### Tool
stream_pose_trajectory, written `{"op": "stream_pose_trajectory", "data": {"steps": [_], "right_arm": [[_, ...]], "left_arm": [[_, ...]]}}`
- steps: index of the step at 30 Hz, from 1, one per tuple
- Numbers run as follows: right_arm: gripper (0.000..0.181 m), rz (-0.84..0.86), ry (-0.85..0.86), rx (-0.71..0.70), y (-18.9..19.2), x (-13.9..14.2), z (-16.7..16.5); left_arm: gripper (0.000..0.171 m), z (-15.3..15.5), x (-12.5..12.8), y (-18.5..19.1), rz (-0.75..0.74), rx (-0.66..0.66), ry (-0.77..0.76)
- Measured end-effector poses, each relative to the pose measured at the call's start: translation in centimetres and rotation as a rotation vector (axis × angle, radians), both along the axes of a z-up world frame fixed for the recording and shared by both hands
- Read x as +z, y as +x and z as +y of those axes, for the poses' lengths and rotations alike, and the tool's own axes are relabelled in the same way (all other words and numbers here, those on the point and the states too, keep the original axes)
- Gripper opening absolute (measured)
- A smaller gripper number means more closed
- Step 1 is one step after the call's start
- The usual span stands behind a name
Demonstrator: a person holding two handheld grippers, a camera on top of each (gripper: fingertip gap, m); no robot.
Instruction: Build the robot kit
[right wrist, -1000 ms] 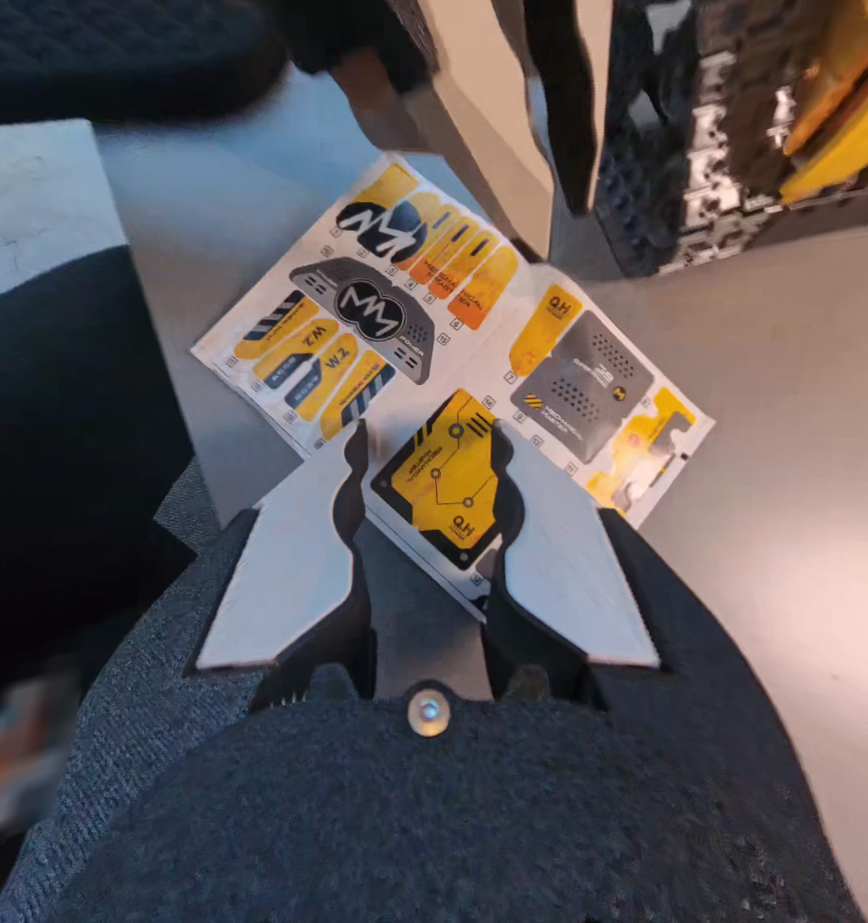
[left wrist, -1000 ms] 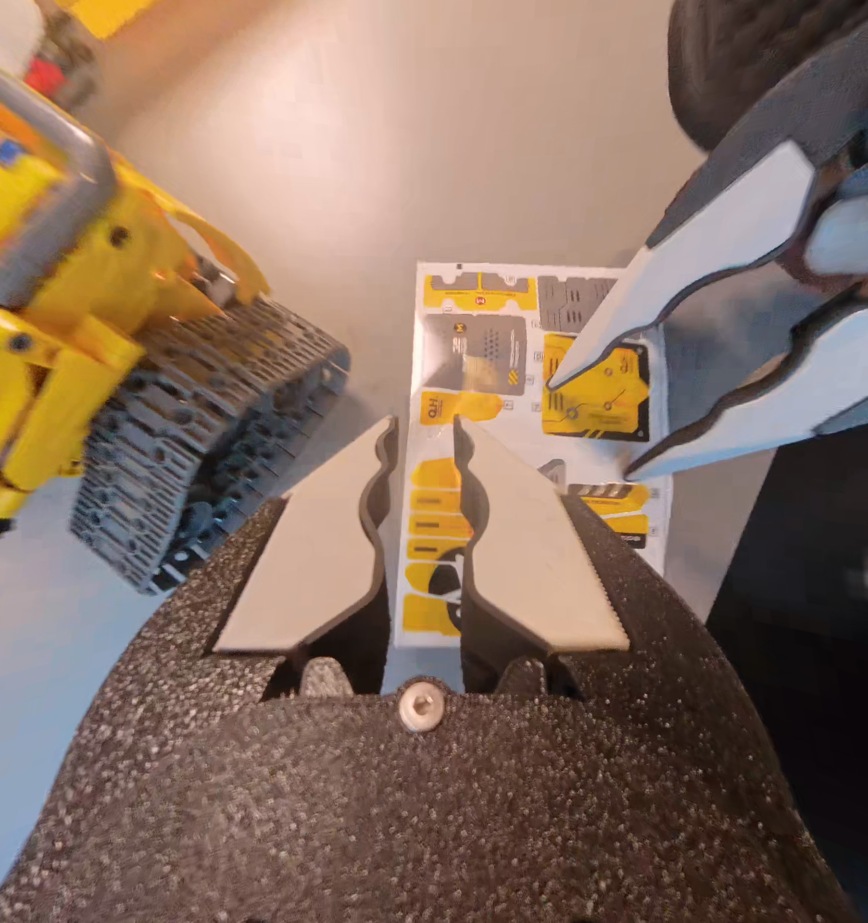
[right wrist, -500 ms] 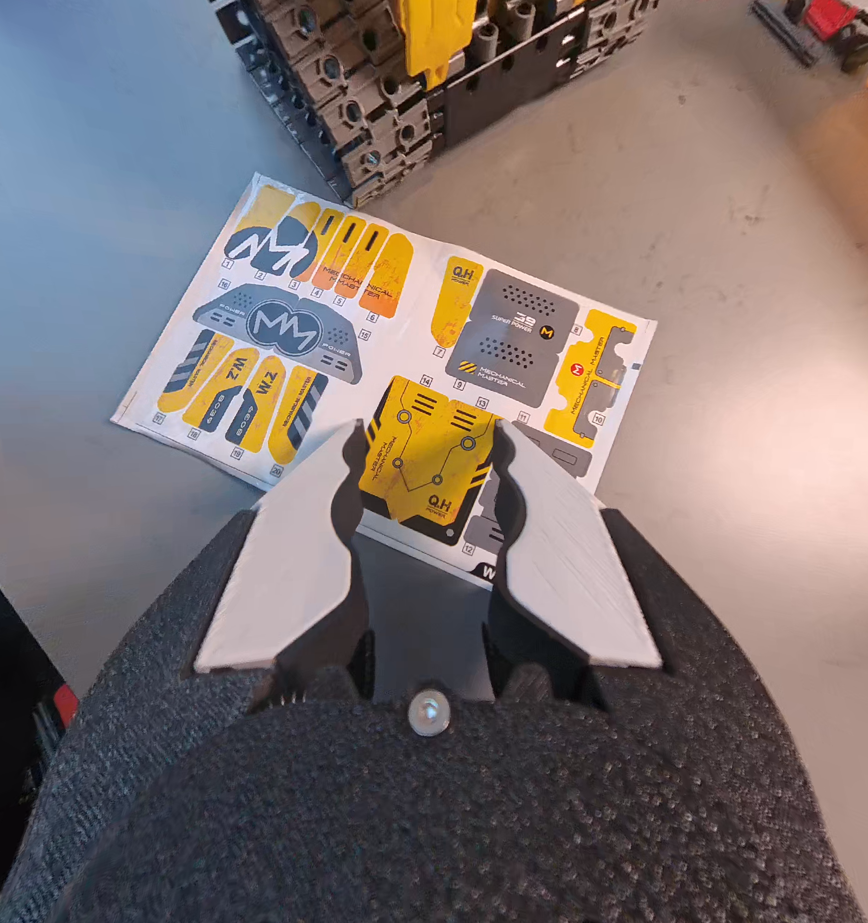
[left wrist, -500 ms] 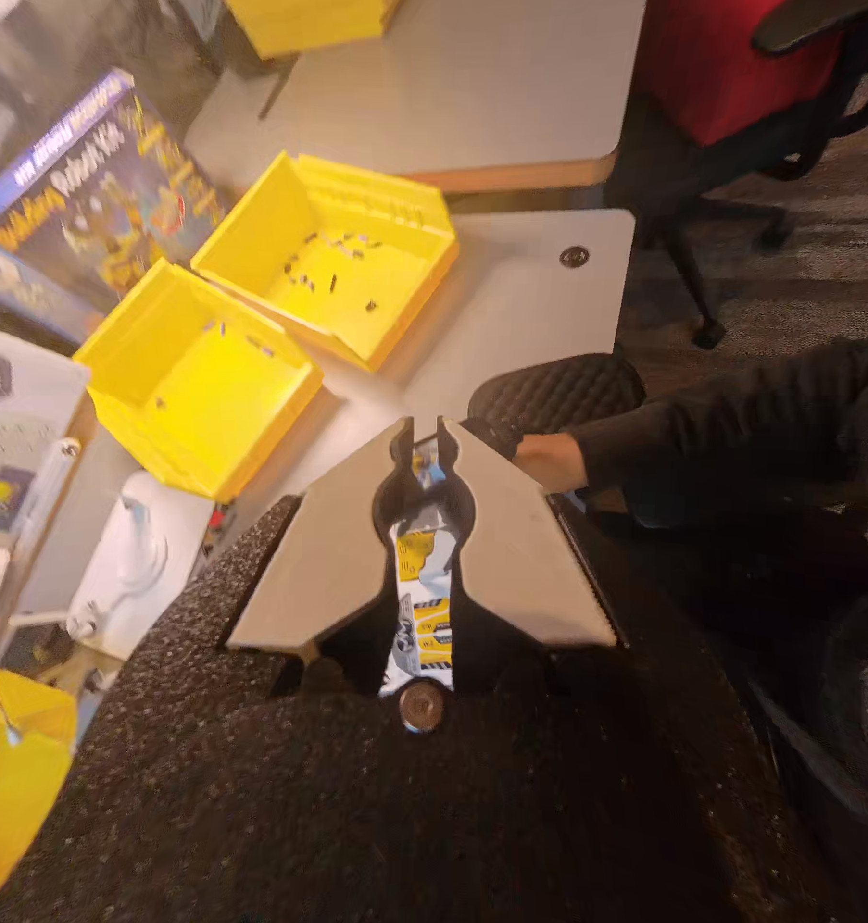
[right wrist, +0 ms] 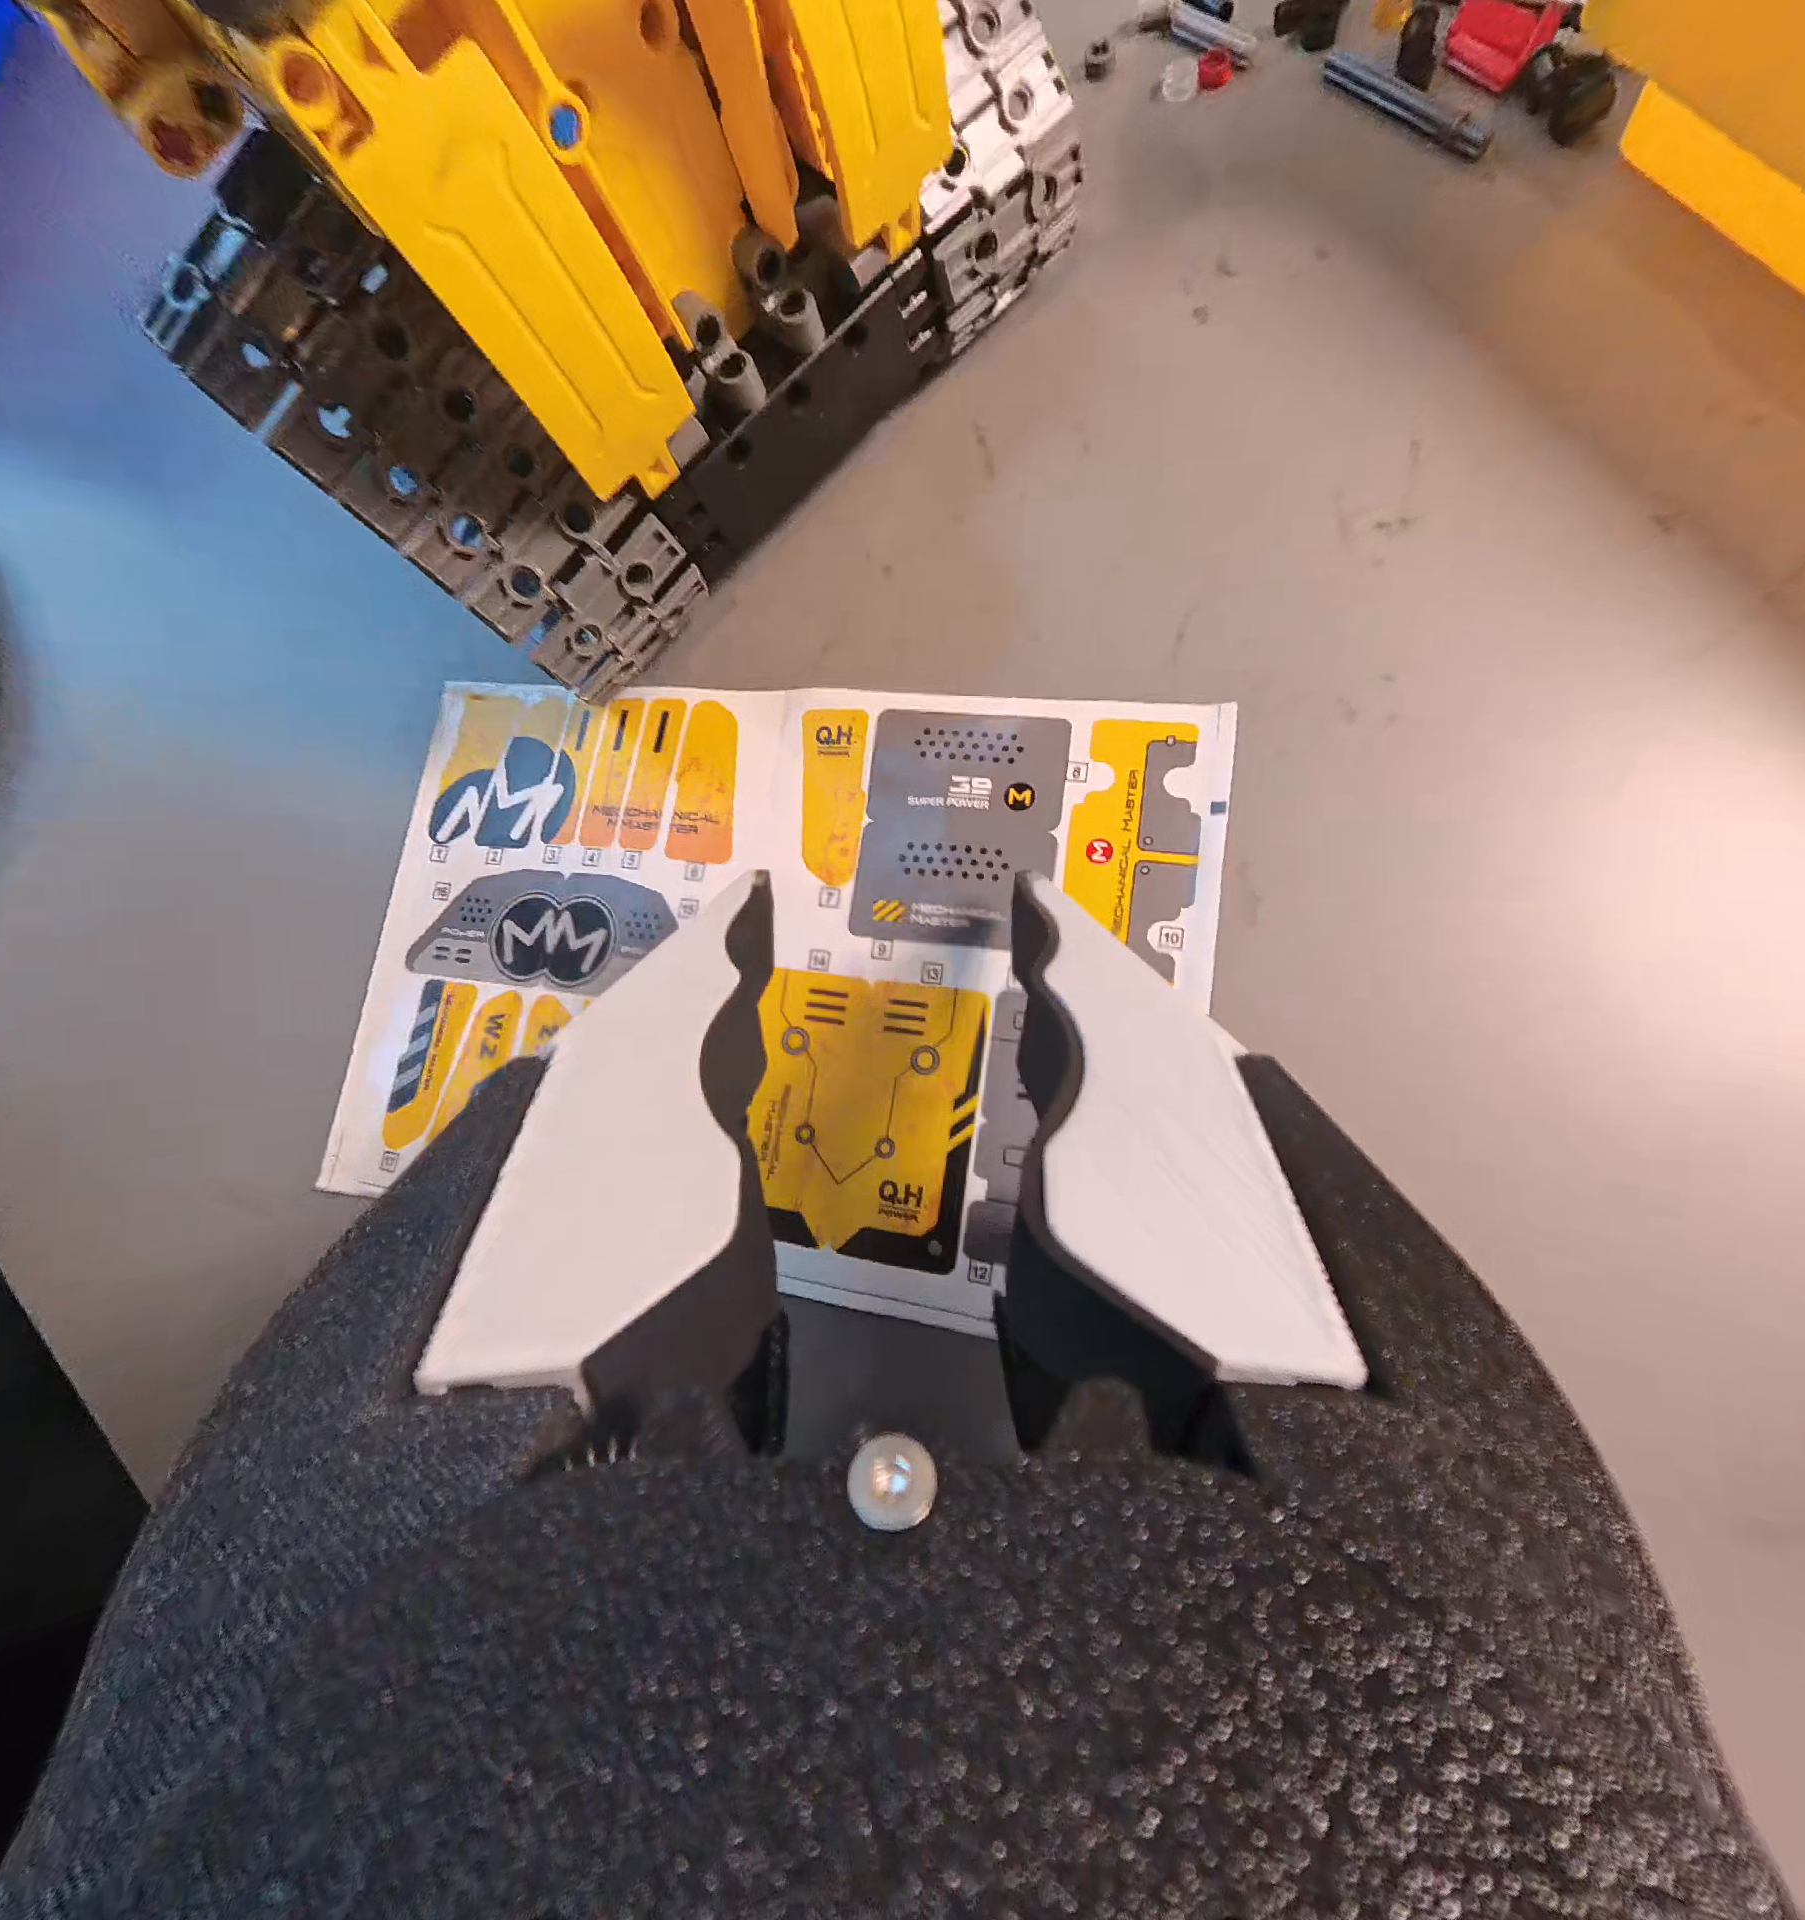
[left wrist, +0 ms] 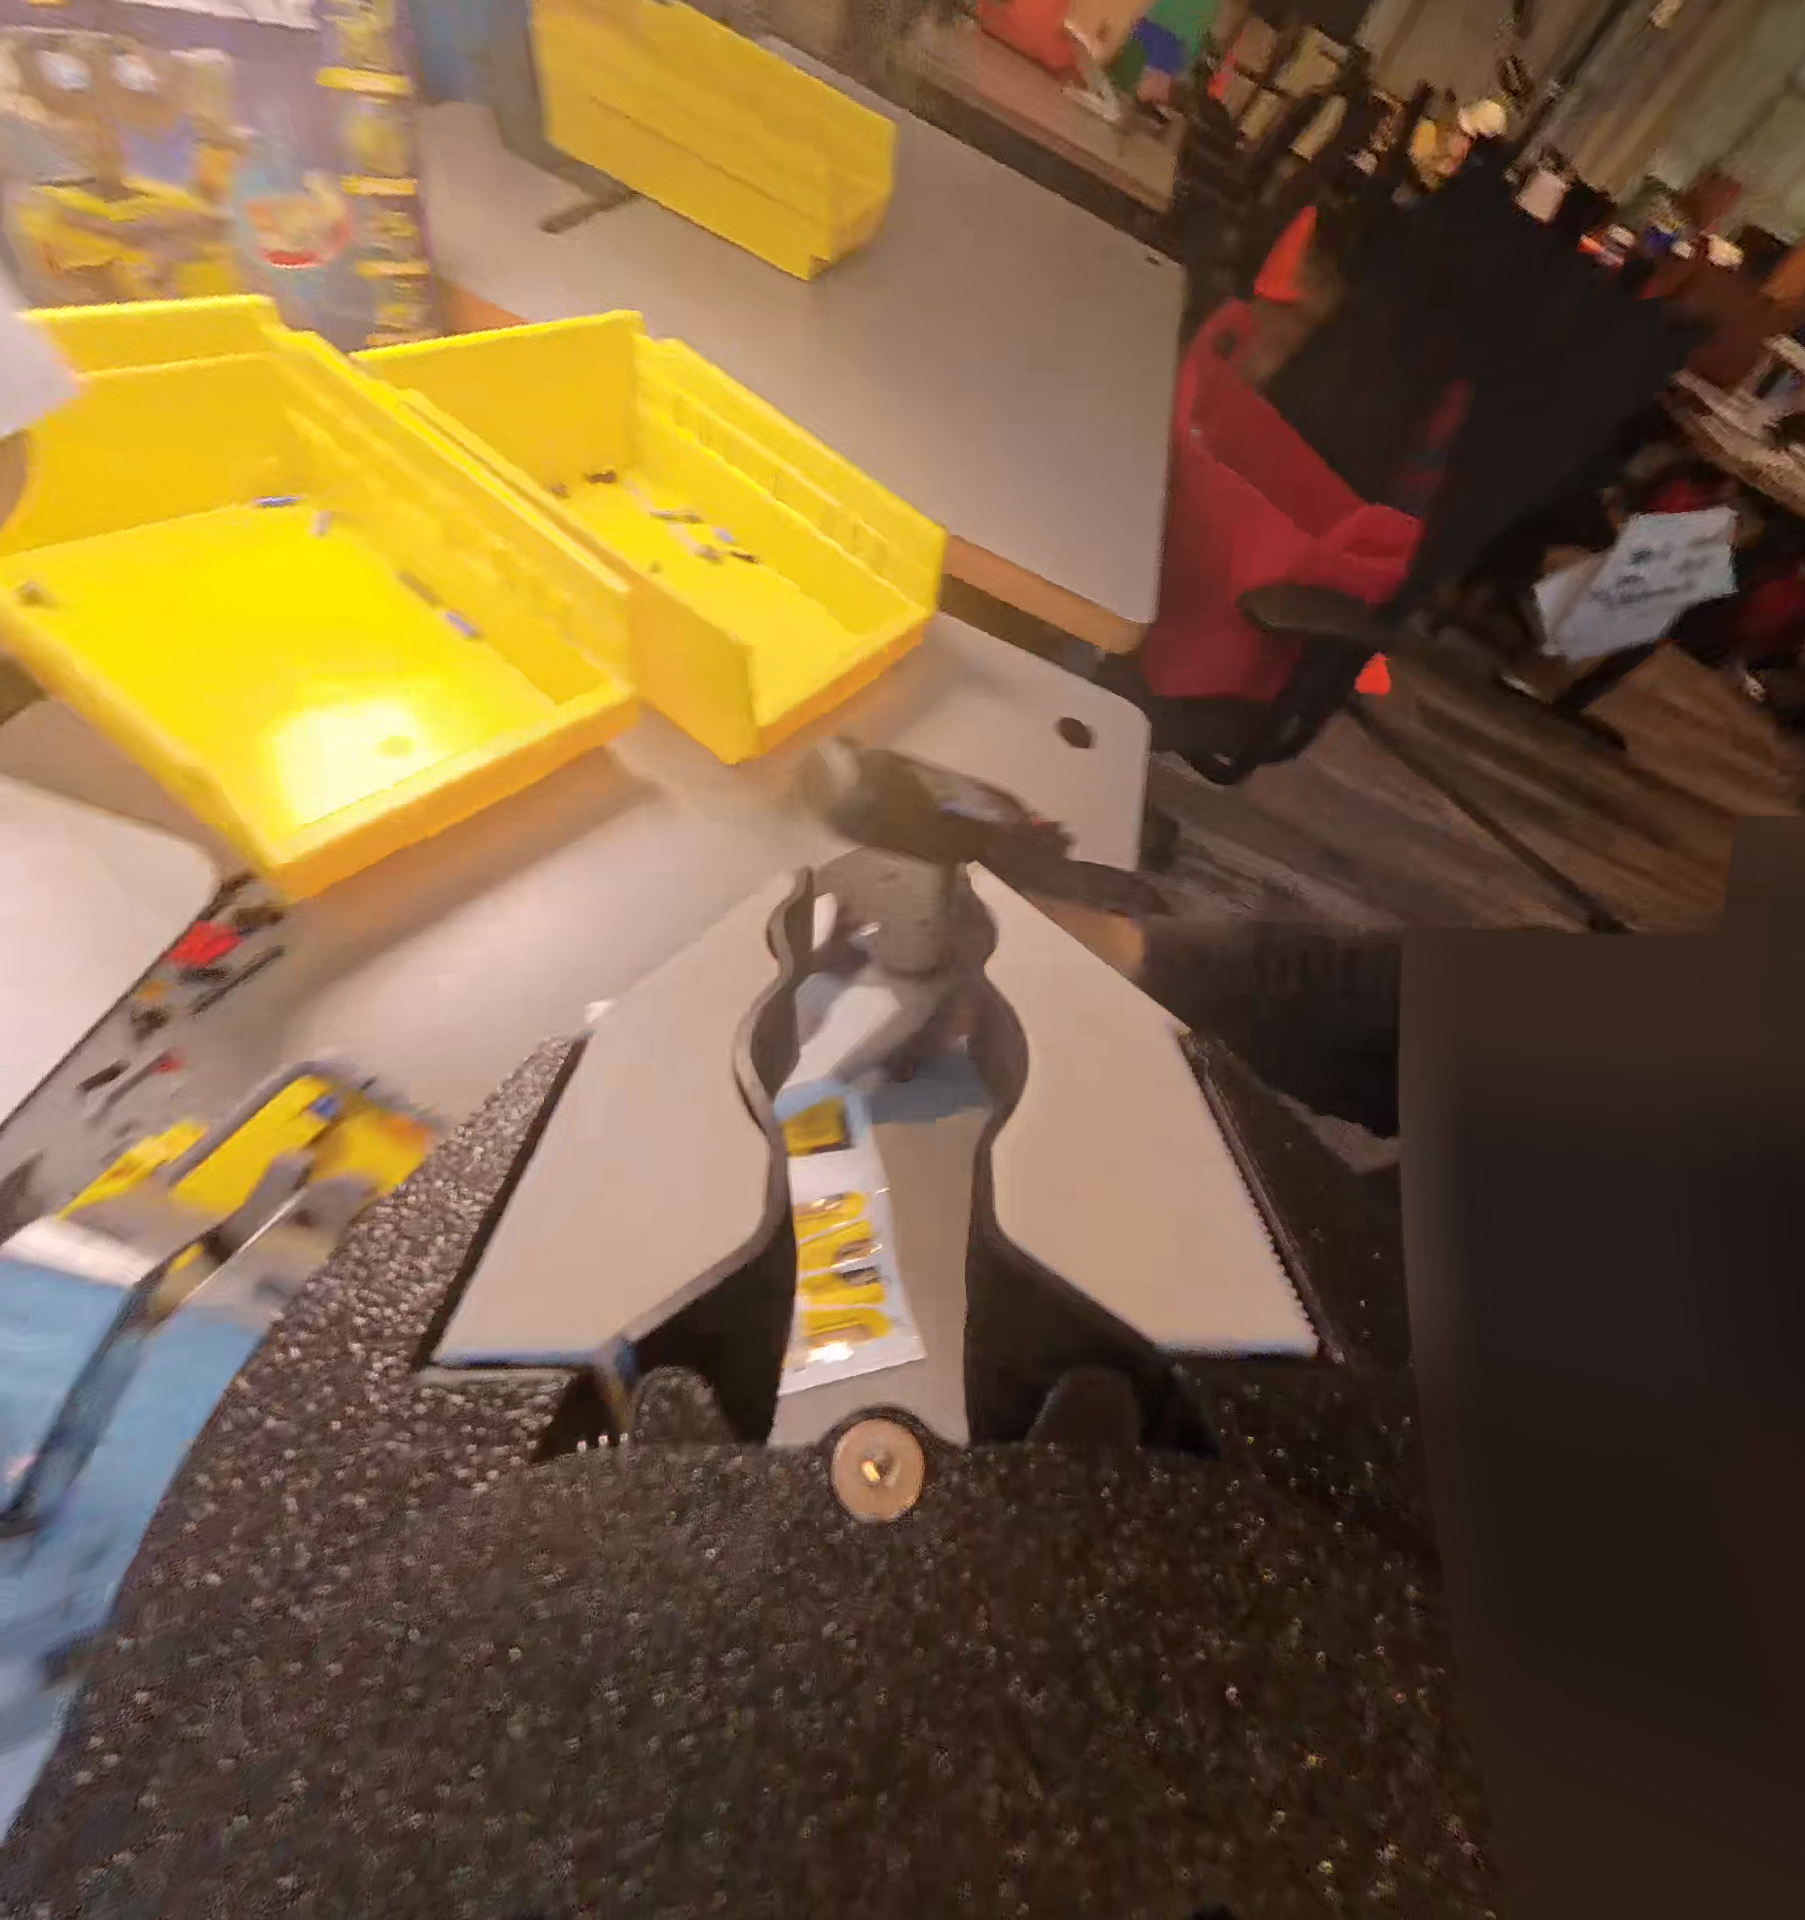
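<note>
Glossy sticker sheet (right wrist: 991, 821) lies flat beneath spread right tongs (right wrist: 890, 894) (left tongs (left wrist: 882, 904) gape too), beside knobby brick model (right wrist: 565, 312).

Left gripper (left wrist: 882, 904): fingers parted by a moderate gap, nothing clamped, pointing forward and slightly down. Right gripper (right wrist: 890, 883): jaws spread wide, empty, tilted steeply downward.

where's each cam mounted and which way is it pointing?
Left wrist view: on the left gripper, raised, looking across the table at two yellow bins; its own open fingers and the right gripper show.
Right wrist view: on the right gripper, looking down at the sticker sheet and yellow toy model; open fingers show.
Shared: sticker sheet, table.
</note>
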State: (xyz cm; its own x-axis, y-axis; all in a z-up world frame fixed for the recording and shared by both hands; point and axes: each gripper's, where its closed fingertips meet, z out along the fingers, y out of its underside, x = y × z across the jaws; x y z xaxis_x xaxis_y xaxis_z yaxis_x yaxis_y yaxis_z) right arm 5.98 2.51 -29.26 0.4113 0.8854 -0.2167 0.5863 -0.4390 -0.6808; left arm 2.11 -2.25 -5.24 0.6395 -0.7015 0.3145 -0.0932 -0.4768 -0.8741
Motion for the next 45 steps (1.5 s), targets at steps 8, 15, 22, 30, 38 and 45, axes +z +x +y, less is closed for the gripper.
{"op": "stream_pose_trajectory", "data": {"steps": [8,15,22,30,38,45], "right_arm": [[0.051,0.157,0.217,0.246,-2.4,5.7,2.6],[0.05,0.291,0.008,0.338,-3.5,7.0,2.3],[0.054,0.232,0.333,0.412,-2.2,4.9,0.9],[0.067,0.03,0.282,0.396,-1.1,1.3,-3.6],[0.068,-0.045,0.339,0.511,1.0,2.9,-7.9],[0.066,0.152,0.339,0.52,-1.4,5.2,-5.8]], "left_arm": [[0.037,2.0,-8.6,-13.8,0.091,0.304,0.22],[0.057,1.0,-5.2,-14.1,0.016,0.378,0.31],[0.056,-4.4,-10.1,-13.3,0.043,0.483,0.391],[0.059,-8.1,-14.4,-11.4,0.259,0.388,0.327],[0.044,-5.8,-15.8,-15.4,0.155,0.544,0.369],[0.04,-1.6,-16.7,-18.9,0.284,0.708,0.409]]}}
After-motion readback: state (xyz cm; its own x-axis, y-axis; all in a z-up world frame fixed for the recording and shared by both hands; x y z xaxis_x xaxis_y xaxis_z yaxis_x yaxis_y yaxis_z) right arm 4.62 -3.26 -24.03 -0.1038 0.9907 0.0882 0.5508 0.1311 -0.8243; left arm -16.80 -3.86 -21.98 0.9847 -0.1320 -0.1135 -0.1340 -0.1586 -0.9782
